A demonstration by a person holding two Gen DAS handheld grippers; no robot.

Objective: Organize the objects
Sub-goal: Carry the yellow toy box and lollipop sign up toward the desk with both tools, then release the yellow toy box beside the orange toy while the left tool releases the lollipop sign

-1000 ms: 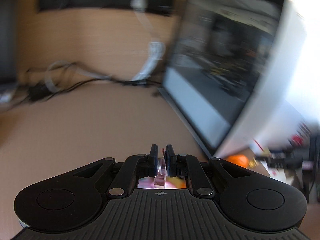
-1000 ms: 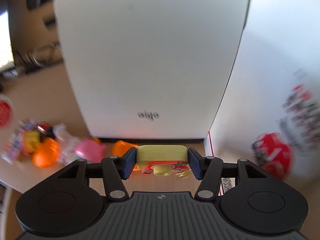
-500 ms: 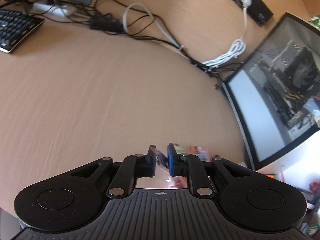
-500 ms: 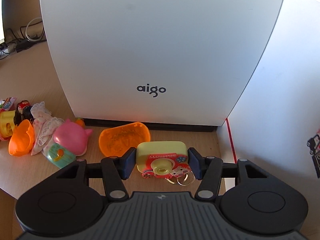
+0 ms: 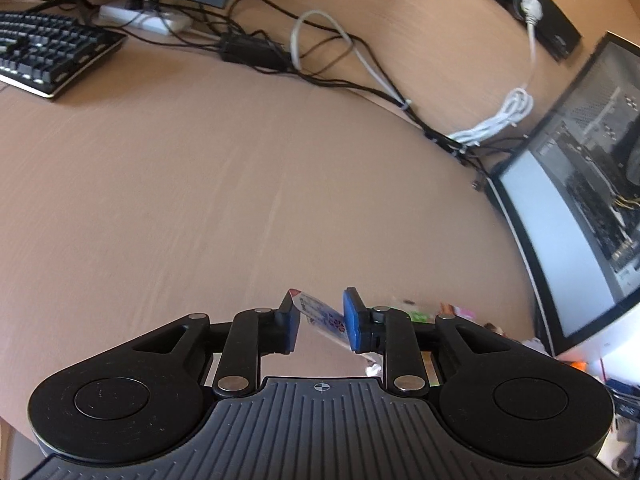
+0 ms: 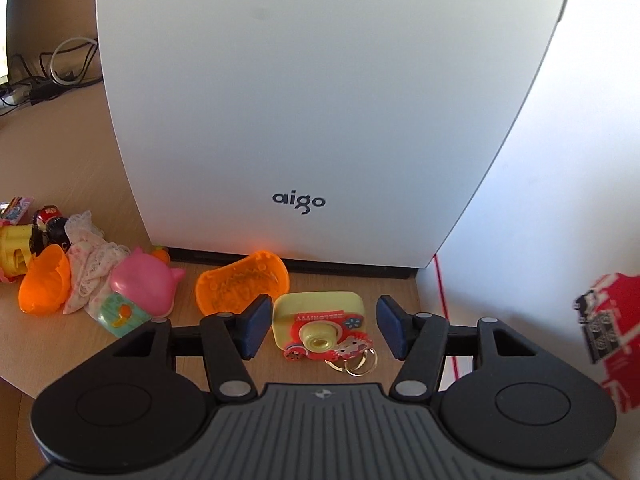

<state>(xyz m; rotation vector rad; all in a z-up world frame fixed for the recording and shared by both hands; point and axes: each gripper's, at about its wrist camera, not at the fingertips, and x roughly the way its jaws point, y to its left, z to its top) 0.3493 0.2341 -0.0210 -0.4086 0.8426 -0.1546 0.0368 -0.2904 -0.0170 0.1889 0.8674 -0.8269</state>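
My right gripper is open. A yellow toy camera with a key ring lies on the desk between its spread fingers, touching neither. An orange shell, a pink pig toy, another orange shell half, a lace cloth and a yellow toy lie to its left. My left gripper is open over the desk, and a small printed packet lies slanted between its fingers.
A white aigo computer case stands right behind the toys; its glass side shows in the left wrist view. A keyboard, monitor base and a tangle of cables lie at the desk's far side. A red box is at right.
My right gripper has opened and let go of the yellow toy camera, which now rests on the desk. My left gripper has swung down toward the desk and opened around the packet.
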